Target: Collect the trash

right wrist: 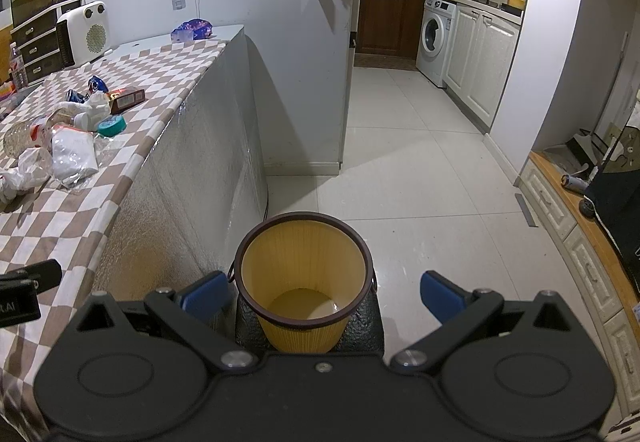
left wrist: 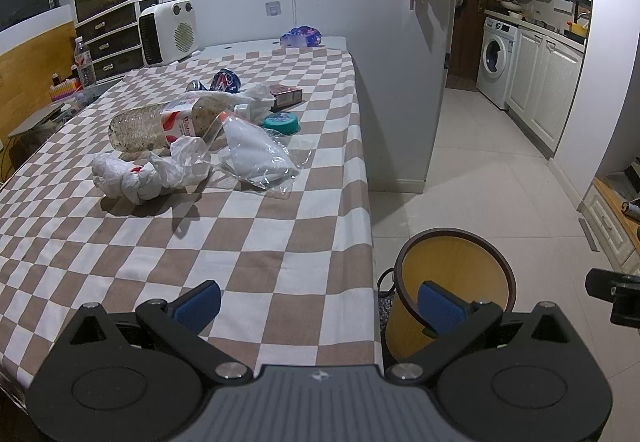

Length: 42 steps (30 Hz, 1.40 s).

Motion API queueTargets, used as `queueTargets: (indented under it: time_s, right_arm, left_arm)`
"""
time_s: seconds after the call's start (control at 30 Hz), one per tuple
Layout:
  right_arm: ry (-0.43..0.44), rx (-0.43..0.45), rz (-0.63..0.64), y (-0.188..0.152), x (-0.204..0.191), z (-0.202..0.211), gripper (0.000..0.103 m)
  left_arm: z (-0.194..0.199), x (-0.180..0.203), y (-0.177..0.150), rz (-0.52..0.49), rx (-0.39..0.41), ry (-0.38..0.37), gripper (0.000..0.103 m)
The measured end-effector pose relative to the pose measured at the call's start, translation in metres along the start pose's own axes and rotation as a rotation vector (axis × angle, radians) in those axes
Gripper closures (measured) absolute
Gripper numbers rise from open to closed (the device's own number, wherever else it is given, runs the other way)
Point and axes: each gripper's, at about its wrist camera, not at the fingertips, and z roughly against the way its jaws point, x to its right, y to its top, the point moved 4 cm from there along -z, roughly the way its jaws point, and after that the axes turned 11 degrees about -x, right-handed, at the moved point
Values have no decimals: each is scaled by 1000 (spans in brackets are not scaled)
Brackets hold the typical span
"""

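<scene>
On the tabletop point(left wrist: 280, 242) all the trash point(left wrist: 192, 146) is still lying uncollected; the bin point(right wrist: 302, 274) is sitting empty, both tools point(left wrist: 320, 306) point(right wrist: 320, 294) hanging spread, holding nothing.

The near half of the bench point(left wrist: 256, 242) lies bare checked cloth up to its right edge. Mid-bench, a crumpled white bag point(left wrist: 136, 178), plastic bottle point(left wrist: 160, 124) and clear packet point(left wrist: 256, 154) crowd together. The yellow bin point(right wrist: 302, 274) stands open-mouthed on the floor just beside that edge.
</scene>
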Motion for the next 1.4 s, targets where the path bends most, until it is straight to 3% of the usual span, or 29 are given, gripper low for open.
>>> queueTargets:
  time_s: [1.4]
  right_arm:
    - [-2,-2,1,-2,-2,-1,0]
  left_arm:
    - [0,1,1,2,2,-6,0]
